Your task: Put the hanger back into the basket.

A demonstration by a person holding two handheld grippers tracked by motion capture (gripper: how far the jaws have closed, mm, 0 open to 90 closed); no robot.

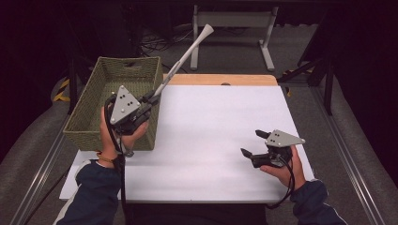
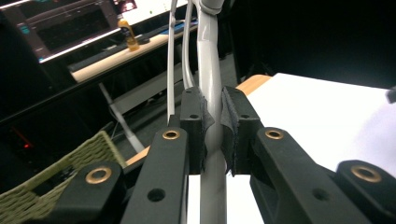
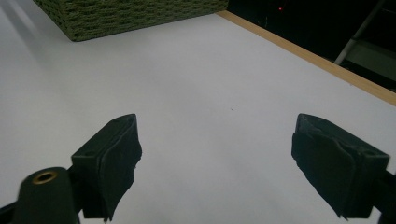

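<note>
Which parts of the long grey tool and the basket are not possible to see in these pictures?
- Long grey tool: in the high view its lower end is hidden behind the left gripper; in the left gripper view the top edge cuts off its upper end.
- Basket: the near wall hides part of its floor in the high view; in the right gripper view the top edge cuts it off.

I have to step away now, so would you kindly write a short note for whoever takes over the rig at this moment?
Left gripper: shut on the grey long-handled tool, raised at a slant beside the basket's near right corner.
Right gripper: open, holding nothing, low over the white table.
Green woven basket: at the table's left edge; what it holds cannot be told.
Done: tool gripped and lifted.
Left: probably lowering it into the basket and letting go.
</note>
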